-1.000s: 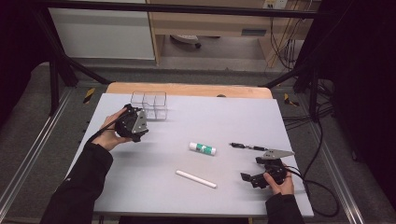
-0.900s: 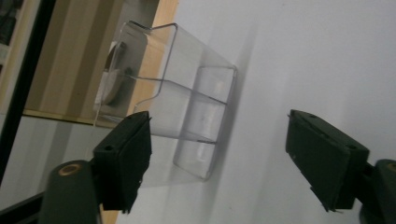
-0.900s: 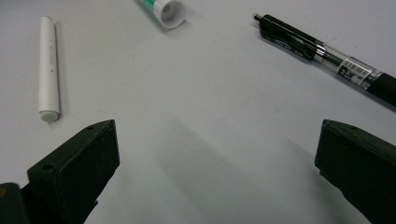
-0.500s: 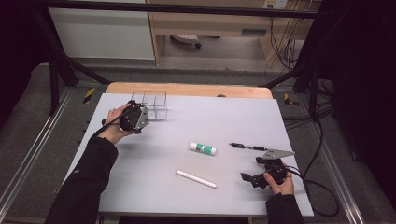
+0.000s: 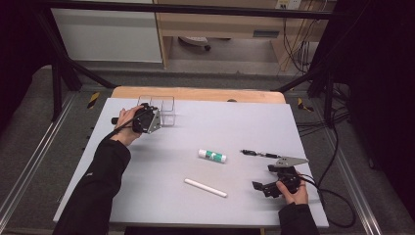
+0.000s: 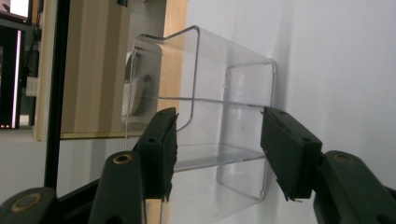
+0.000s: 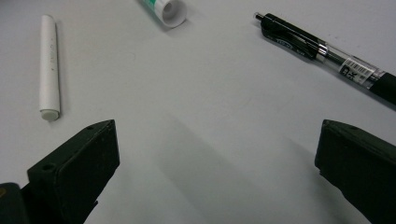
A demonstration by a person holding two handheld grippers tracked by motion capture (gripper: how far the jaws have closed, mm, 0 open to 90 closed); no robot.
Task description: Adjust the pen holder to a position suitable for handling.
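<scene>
A clear acrylic box (image 5: 165,108) with open compartments stands at the table's far left. My left gripper (image 5: 156,116) is right at it, held in a hand. In the left gripper view the box (image 6: 210,93) sits between the black jaws of my left gripper (image 6: 218,128), which have just been closing; I see no pad pressing on a wall. My right gripper (image 5: 264,178) rests open near the front right, and in its own view nothing lies between the jaws of my right gripper (image 7: 217,144).
On the grey table (image 5: 235,122) lie a green-and-white glue stick (image 5: 212,156), a white stick (image 5: 205,187) and a black pen (image 5: 259,154). The right gripper view has the white stick (image 7: 49,65) left, the glue stick (image 7: 166,8) ahead and the pen (image 7: 322,49) right.
My left hand has carried its gripper toward the far side of the table, up to the clear box. The right hand and the loose items have stayed put.
</scene>
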